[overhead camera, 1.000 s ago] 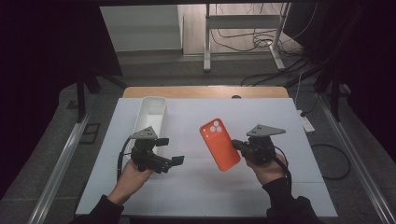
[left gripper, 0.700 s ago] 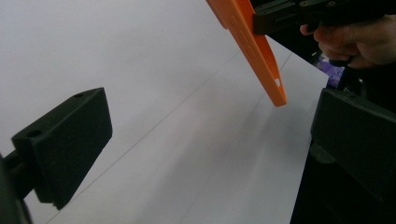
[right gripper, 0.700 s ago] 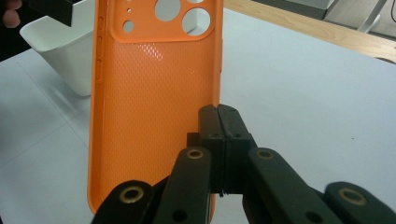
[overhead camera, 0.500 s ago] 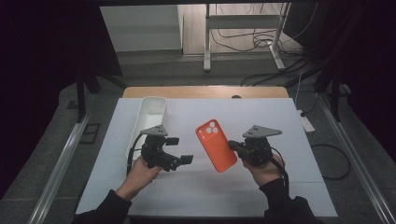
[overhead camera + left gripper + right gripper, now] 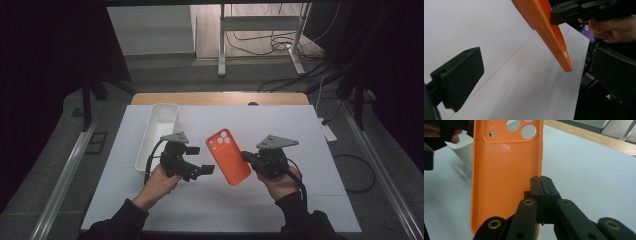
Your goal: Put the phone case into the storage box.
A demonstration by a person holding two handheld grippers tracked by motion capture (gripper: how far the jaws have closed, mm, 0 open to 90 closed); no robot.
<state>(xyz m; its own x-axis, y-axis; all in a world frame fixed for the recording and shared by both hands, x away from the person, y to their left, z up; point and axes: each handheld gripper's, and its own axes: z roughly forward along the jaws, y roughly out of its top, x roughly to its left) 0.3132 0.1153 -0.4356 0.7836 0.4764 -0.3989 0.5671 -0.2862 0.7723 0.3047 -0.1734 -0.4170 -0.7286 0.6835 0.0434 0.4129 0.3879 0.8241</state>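
Held clear above the middle of the white table, an orange phone case hangs pinched by one long edge in the right hand-held gripper, whose jaws are clenched tight on the case's rim. The right gripper view shows the case's textured inside face, with the camera cutouts at the far end and the pads meeting on the side wall about halfway along. Seen from above, the case's long axis runs from the table's far edge toward its near edge, leaning slightly, camera end farthest from the person.

The left hand-held gripper sits just beside the case on its other long edge, jaws spread wide and grasping nothing. In the left gripper view, the case's near corner hangs between and beyond the two open pads, apart from both. The free left hand is the nearer one for any second grip, and it would likely need to close across the case's short width.

A white rectangular tray stands toward the table's far left, behind the left hand.
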